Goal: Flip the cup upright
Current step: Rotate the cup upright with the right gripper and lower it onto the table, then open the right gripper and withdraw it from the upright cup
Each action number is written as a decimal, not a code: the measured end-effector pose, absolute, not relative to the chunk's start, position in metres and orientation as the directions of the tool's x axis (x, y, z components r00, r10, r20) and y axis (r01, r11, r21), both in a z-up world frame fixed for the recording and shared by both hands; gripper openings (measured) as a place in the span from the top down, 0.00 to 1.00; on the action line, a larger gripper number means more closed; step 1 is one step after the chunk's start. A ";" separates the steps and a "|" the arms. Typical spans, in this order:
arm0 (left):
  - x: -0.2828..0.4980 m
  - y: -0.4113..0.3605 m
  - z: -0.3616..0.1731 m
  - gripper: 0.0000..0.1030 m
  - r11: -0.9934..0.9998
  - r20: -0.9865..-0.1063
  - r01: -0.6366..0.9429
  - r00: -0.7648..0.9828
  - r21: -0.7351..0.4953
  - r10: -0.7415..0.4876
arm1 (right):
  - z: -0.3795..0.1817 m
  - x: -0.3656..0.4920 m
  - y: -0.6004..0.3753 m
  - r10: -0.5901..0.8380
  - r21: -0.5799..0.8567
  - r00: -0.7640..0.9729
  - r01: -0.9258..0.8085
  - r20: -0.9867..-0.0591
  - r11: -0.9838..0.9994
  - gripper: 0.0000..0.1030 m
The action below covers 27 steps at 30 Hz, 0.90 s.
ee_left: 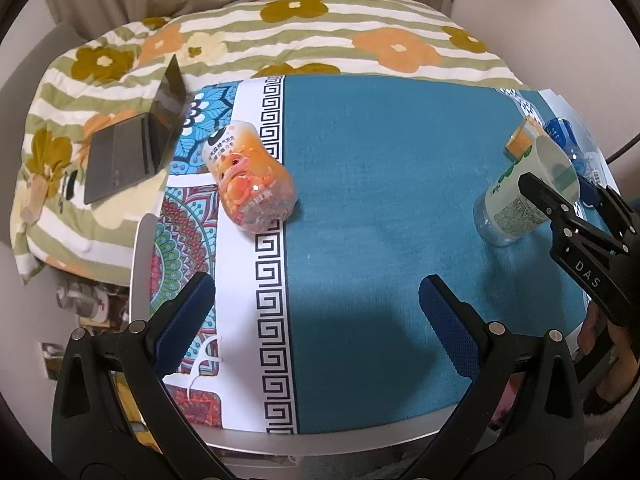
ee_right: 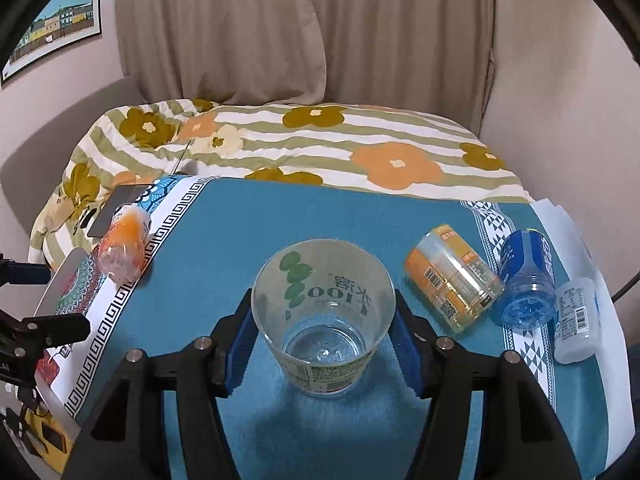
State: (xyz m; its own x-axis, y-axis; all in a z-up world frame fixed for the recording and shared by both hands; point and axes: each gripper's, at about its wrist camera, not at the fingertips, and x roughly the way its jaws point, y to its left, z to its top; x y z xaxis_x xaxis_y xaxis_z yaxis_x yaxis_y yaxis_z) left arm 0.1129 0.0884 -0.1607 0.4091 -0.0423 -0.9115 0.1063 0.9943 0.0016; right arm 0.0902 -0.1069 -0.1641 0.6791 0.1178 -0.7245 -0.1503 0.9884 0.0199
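Cup: the clear cup (ee_right: 323,320) with green print sits between the jaws of the right gripper (ee_right: 322,344), mouth up and tilted toward the camera, base on or just above the teal cloth (ee_right: 280,216) of the counter.
Right jaws: the blue pads (ee_right: 240,350) flank the cup wall on both sides, apparently closed on it; the contact itself is not clearly visible.
Left jaws: the left gripper (ee_left: 316,320) is spread wide and empty, hovering above the cloth, well apart from the cup.
Step in hand: judged as the end of the flip, setting the cup down.
Procedure: level the wrist until the rim is horizontal, seat the base flat, then release slowly and retreat straight back.
Risk: thin plastic; excess squeeze may deform the wall, and a tilted release may tip it.
Right of the jaws: an orange-labelled bottle (ee_right: 454,284), a blue bottle (ee_right: 528,280) and a white bottle (ee_right: 576,320) lie on their sides nearby.
Left of the jaws: an orange printed bottle (ee_right: 122,248) lies well apart; a laptop (ee_left: 136,148) rests on the bed (ee_left: 360,40).
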 end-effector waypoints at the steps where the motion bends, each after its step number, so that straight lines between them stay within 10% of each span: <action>1: 0.112 0.089 -0.160 0.00 0.995 -0.912 0.103 0.409 0.001 -0.042 | -0.164 0.090 -0.108 0.119 0.021 0.679 -0.150 -0.725 0.988 0.44; 6: 0.107 0.089 -0.158 0.00 0.996 -0.909 0.094 0.415 -0.002 -0.041 | -0.165 0.091 -0.107 0.105 0.024 0.673 -0.129 -0.732 0.991 0.35; 9: 0.103 0.088 -0.153 0.00 0.996 -0.904 0.088 0.425 0.000 -0.038 | -0.163 0.089 -0.110 0.123 0.047 0.681 -0.129 -0.722 0.990 0.03; 27: 0.039 0.047 -0.055 0.00 1.000 -0.802 -0.002 0.597 -0.018 -0.013 | -0.067 0.029 -0.159 0.186 0.080 0.689 -0.183 -0.700 0.980 0.01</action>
State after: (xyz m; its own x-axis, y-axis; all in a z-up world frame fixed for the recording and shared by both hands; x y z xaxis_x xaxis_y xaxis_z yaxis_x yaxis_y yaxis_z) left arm 0.0391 0.0466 -0.0554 0.5972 -0.0130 -0.8020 -0.0019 0.9998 -0.0176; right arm 0.0290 -0.1585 -0.0672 0.6893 0.1858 -0.7002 -0.1831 0.9799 0.0798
